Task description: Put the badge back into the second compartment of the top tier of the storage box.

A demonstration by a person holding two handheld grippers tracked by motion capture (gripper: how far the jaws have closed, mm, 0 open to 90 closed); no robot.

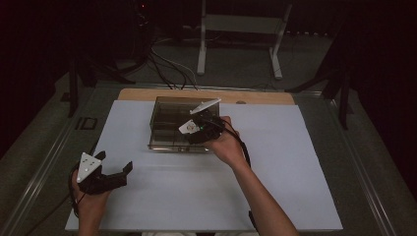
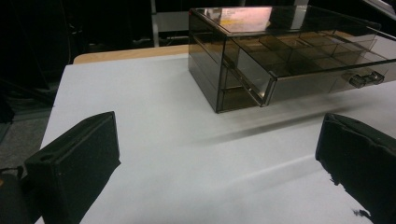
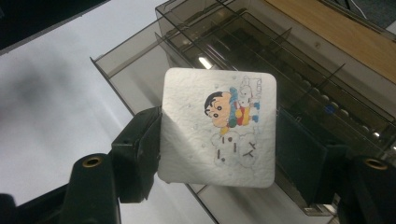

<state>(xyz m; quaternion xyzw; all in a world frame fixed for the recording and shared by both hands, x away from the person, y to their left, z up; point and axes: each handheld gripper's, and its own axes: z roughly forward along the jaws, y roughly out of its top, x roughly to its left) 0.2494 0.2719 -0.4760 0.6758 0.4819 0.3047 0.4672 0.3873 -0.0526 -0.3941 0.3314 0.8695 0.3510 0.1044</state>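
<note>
A smoky see-through drawer box [image 1: 164,120] stands at the far middle of the white mat [image 1: 275,172]. Its top drawer [image 2: 317,70] is pulled out, showing several compartments. My right gripper [image 1: 196,129] hovers over the box's front, shut on a white square card [image 3: 217,126] printed with a cartoon figure. The card [image 1: 187,128] is pinched by its two side edges above the open drawer. My left gripper [image 1: 115,162] rests near the mat's front left corner, away from the box. Its jaws stand open with nothing between them [image 2: 217,126].
A wooden table edge [image 1: 147,93] shows behind the mat. Beyond it, cables [image 1: 167,66] and a white-legged frame [image 1: 236,29] are on the floor. The person's right forearm [image 1: 255,196] crosses the mat's near middle.
</note>
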